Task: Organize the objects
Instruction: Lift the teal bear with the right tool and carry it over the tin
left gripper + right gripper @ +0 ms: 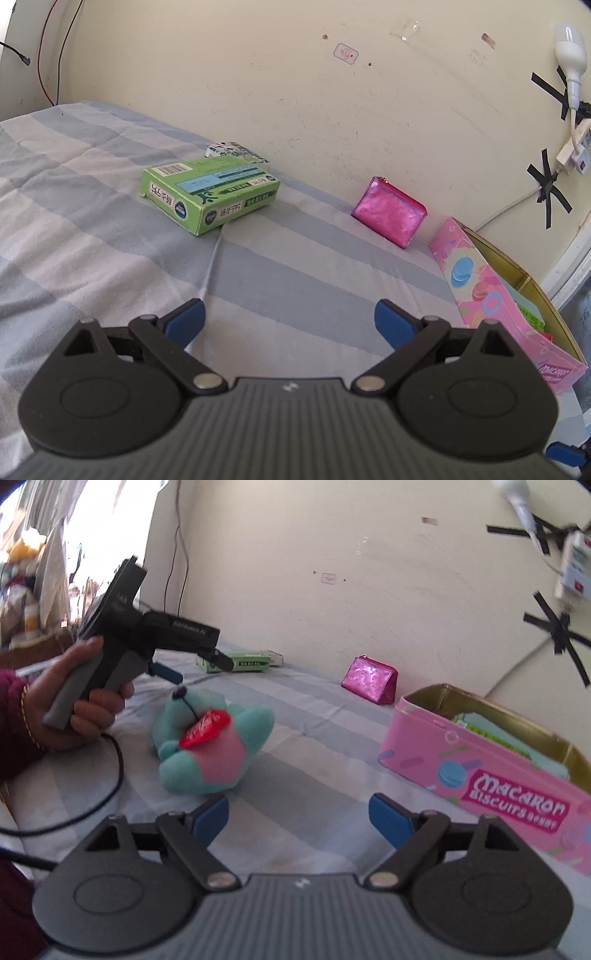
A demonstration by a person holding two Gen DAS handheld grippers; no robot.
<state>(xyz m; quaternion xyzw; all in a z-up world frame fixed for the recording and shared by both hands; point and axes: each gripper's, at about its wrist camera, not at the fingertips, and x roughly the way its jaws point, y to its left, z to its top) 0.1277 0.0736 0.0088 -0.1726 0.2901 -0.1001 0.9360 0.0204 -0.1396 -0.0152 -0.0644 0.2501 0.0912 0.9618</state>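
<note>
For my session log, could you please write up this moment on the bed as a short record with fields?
surface: striped bedsheet
left gripper: open, empty, above the sheet
right gripper: open, empty
container: pink biscuit tin, lid off, some items inside
green box: flat on the sheet, near the wall
small packet: just behind the green box
pink pouch: by the wall
plush toy: teal and pink, lying on the sheet
</note>
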